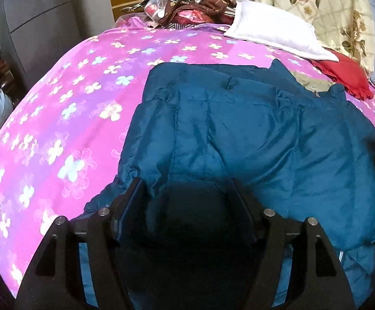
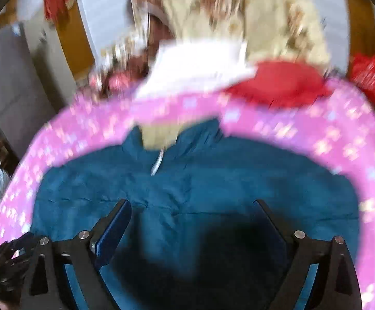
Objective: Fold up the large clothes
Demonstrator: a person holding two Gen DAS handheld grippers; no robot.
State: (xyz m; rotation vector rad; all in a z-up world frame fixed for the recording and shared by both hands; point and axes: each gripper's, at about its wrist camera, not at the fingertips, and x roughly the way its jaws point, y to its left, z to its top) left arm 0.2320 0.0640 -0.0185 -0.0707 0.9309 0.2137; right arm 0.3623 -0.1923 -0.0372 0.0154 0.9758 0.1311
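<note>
A teal quilted jacket (image 1: 239,129) lies spread on a bed covered by a pink flowered sheet (image 1: 71,103). Part of it is folded over itself, and a pale lining shows at the collar (image 2: 159,134). My left gripper (image 1: 186,183) hangs just over the jacket's near left part. Its jaws stand wide apart and the pads press on nothing. The right wrist view is blurred. There my right gripper (image 2: 191,202) is open above the middle of the jacket (image 2: 213,180), below the zip (image 2: 156,165), with nothing held.
A white pillow (image 1: 272,33) and a red fringed cloth (image 1: 342,75) lie at the head of the bed. Behind them are a heaped flowered quilt (image 1: 316,0) and other clutter. A grey cabinet (image 1: 40,18) stands left of the bed. Bare sheet lies left of the jacket.
</note>
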